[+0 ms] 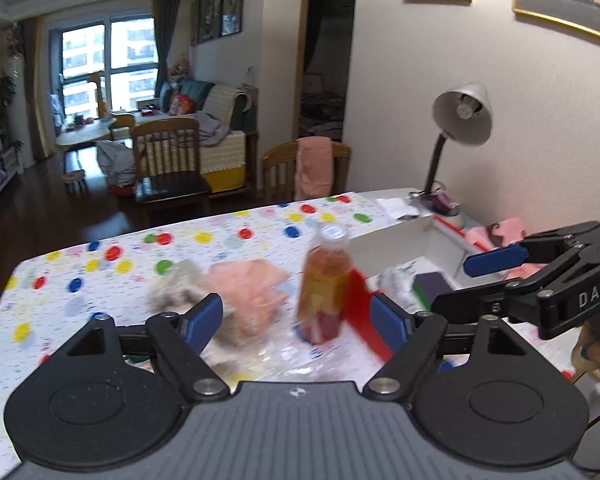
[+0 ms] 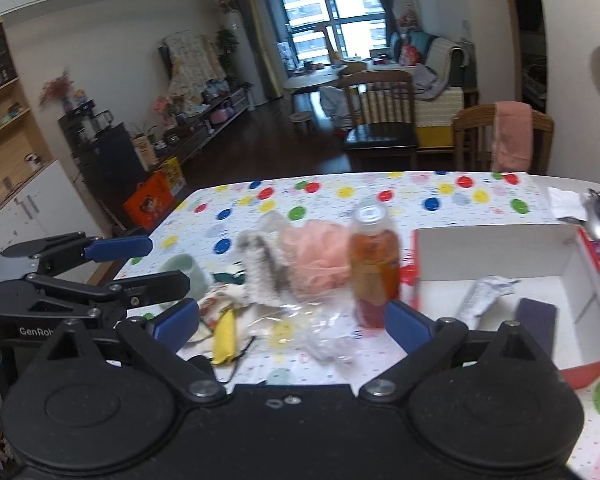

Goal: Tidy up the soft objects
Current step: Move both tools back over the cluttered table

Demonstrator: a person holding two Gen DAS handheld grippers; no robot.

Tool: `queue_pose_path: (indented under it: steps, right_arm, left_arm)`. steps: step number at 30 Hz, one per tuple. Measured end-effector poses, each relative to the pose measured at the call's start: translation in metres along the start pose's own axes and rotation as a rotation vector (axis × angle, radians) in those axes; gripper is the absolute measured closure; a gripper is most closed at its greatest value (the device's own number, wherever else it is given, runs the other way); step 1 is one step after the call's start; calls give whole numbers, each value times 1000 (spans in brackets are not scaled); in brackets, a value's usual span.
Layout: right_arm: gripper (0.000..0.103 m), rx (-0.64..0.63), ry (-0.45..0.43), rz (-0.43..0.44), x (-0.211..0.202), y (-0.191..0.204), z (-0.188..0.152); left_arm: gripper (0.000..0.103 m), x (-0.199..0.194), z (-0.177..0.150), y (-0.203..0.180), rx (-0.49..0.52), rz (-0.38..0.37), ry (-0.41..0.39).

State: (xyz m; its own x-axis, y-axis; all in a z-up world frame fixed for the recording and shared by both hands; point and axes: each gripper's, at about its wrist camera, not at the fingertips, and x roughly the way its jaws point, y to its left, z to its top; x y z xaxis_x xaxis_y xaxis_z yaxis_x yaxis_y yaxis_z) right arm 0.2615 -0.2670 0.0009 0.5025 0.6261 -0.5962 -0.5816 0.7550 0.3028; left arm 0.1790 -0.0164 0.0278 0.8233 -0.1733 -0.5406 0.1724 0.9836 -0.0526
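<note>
A pink mesh bath pouf [image 2: 319,256] [image 1: 248,292] lies mid-table beside a grey-and-white fluffy cloth [image 2: 264,268] [image 1: 176,288]. A patterned cloth [image 2: 224,300] sits nearer me. To the right stands a white box with red outer walls [image 2: 495,252] [image 1: 391,248], with a purple sponge [image 2: 535,320] and a crumpled silvery packet [image 2: 483,296] inside. My left gripper [image 1: 296,322] [image 2: 168,262] hangs open above the near side of the pile, holding nothing. My right gripper [image 2: 292,324] [image 1: 451,284] is open and empty, near the box's left wall.
A bottle of orange drink [image 2: 373,264] [image 1: 325,280] stands upright between pouf and box. A clear plastic bag [image 2: 323,340], a yellow item [image 2: 224,334] and a pale green cup [image 2: 180,268] lie close by. A desk lamp [image 1: 459,116] stands at the back right; wooden chairs [image 2: 499,136] stand behind the dotted tablecloth [image 2: 419,196].
</note>
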Motion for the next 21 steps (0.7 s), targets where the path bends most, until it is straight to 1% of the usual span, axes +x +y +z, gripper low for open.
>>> queue_pose_path:
  steps: [3,6,10,12,14,18,21]
  right_arm:
    - [2,-18,9,21,11,14,-7]
    - [1,-22,16,43,20,26,-13]
    - [0,-41,28,65,35,36,-19]
    - [0,-40,41,75,43,39,-22]
    - [0,-42,54,79,52,42,-26]
    - [0,-86,66,67,68,51,-34]
    - [0,-119,79,53,81,53,-39]
  left_arm:
    - [21,-7,-13,15,-7,34,7]
    - [19,-15,-27,30,-25,44,9]
    - [18,-24,-45,49,-51,56,15]
    - [13,-28,-53,56,-60,59,13]
    - [3,-32,-62,62,-76,64,9]
    - [1,-39,-78,74,-118,39,-6]
    - [0,-40,-90,81,-141,46,-6]
